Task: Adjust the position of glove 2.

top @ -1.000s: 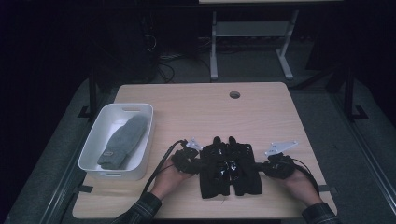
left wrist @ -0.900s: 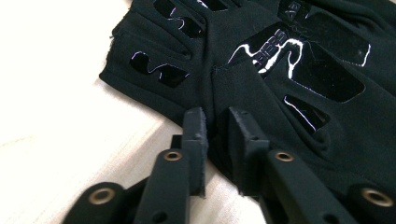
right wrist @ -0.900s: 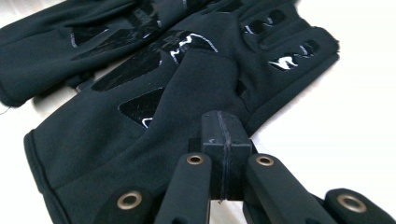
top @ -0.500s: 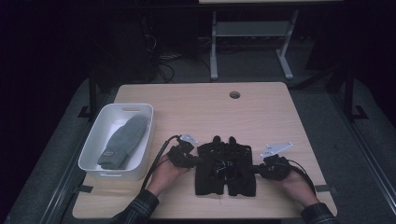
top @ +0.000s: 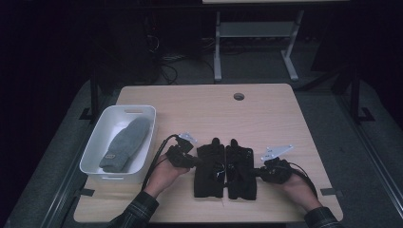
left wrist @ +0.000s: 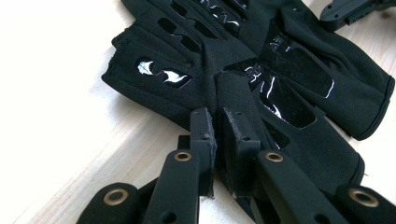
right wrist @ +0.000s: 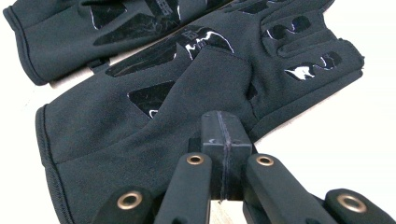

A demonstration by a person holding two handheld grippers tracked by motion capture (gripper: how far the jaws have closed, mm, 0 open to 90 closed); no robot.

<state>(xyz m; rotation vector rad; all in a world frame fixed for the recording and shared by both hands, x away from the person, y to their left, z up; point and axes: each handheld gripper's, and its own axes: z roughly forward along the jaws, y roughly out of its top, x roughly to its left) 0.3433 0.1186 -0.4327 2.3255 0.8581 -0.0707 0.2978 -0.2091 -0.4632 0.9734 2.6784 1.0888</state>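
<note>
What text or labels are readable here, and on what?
Nothing reads clearly.
Small pale print on the glossy palm patches of the black gloves: too blurred to read.
Small tag on the grey mitten in the white bin: too small to read.

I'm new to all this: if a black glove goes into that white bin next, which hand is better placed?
Probably the left: its tongs pinch the left black glove, and the white bin holding a grey mitten sits on that side. The right tongs are farther away.
</note>
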